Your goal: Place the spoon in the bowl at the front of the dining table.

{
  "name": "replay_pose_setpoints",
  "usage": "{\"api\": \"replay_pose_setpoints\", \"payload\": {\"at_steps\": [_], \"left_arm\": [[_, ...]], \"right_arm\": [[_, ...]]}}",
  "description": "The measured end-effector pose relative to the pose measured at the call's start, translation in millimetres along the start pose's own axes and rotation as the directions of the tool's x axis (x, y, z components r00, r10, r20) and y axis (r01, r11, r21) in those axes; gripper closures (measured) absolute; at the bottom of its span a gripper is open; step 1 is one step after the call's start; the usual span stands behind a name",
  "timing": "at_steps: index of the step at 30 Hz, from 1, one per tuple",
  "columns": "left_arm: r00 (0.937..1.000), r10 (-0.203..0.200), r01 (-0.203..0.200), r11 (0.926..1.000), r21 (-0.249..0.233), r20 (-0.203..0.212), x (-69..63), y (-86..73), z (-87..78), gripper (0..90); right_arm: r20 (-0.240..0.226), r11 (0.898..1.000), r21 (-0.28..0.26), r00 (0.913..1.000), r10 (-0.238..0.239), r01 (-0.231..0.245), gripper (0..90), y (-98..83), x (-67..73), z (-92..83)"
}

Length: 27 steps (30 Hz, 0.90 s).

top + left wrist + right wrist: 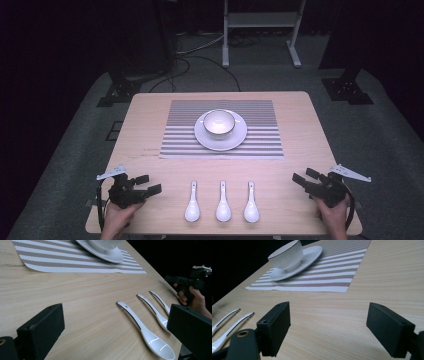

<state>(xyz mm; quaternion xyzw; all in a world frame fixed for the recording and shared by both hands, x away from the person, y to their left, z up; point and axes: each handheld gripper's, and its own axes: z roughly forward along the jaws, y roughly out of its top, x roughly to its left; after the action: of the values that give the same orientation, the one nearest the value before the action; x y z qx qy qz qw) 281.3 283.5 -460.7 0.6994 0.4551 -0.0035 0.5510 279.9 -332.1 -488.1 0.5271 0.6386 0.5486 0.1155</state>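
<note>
Three white ceramic spoons lie side by side near the table's front edge: left spoon (192, 204), middle spoon (223, 202), right spoon (251, 203). A white bowl (219, 123) sits on a white plate (241, 134) on a striped placemat (260, 145). My left gripper (149, 184) rests at the front left, open, with nothing between its jaws. At the front right, my right gripper (306, 177) is open and holds nothing too. In the left gripper view the spoons (145, 330) lie ahead and to the right, with the other gripper (185, 282) beyond. The right gripper view has the bowl (286, 255) far ahead.
The wooden table (150, 125) stands on grey carpet. A white metal stand (260, 22) and dark equipment bases with cables are on the floor behind the table.
</note>
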Motion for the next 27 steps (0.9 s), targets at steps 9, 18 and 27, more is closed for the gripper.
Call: {"api": "replay_pose_setpoints", "payload": {"at_steps": [9, 18, 27], "left_arm": [[0.9999, 0.005, -0.005, 0.9995, 0.031, 0.015, -6.4, 1.2, 9.7, 0.4], [0.9995, -0.005, 0.003, 0.9983, 0.059, 0.033, -11.8, 3.1, 20.0, 0.5], [0.9992, -0.017, 0.015, 0.9967, 0.08, 0.036, -15.4, 6.0, 27.2, 2.3]], "right_arm": [[0.0, 1.0, -0.002, 1.0, -0.006, 0.006, 18.4, 0.0, 0.5, -0.1], [0.0, 1.0, -0.006, 1.0, -0.001, 0.001, 18.4, -0.1, 0.0, -0.4], [0.005, 1.0, -0.008, 1.0, 0.005, -0.005, 18.3, -0.2, 0.1, -0.6]]}}
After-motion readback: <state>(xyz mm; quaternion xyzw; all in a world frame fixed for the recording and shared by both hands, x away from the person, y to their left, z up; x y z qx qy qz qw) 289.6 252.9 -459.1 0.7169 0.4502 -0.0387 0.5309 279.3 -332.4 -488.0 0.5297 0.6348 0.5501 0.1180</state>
